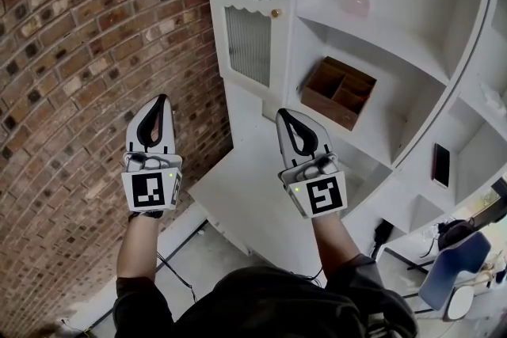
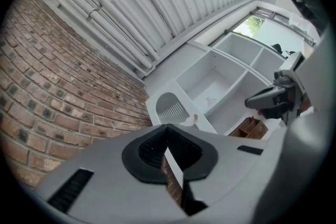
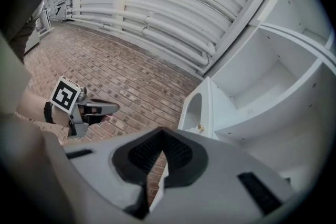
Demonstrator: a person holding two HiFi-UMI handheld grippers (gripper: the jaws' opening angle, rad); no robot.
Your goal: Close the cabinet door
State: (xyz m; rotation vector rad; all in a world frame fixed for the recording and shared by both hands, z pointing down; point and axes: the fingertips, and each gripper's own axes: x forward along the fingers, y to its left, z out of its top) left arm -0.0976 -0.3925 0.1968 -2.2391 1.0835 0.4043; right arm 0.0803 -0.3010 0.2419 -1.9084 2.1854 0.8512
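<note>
The white cabinet door point(image 1: 245, 12), with ribbed glass panels and a small brass knob point(image 1: 275, 13), stands swung out from the open cabinet. My left gripper point(image 1: 162, 99) is shut and empty, held in front of the brick wall, left of and below the door. My right gripper point(image 1: 283, 115) is also shut and empty, below the door's hinged side, over the cabinet's counter point(image 1: 245, 194). The left gripper view has the door point(image 2: 170, 107) and knob point(image 2: 196, 119) just past its closed tips point(image 2: 168, 126). In the right gripper view the door point(image 3: 197, 107) and knob point(image 3: 200, 127) lie right of its tips point(image 3: 161, 131).
A brick wall point(image 1: 79, 51) fills the left. Inside the cabinet a pink vase point(image 1: 356, 0) stands on an upper shelf and a wooden divided box point(image 1: 339, 91) on the shelf below. A blue chair point(image 1: 459, 269) is at the lower right; a cable point(image 1: 178, 273) runs along the floor.
</note>
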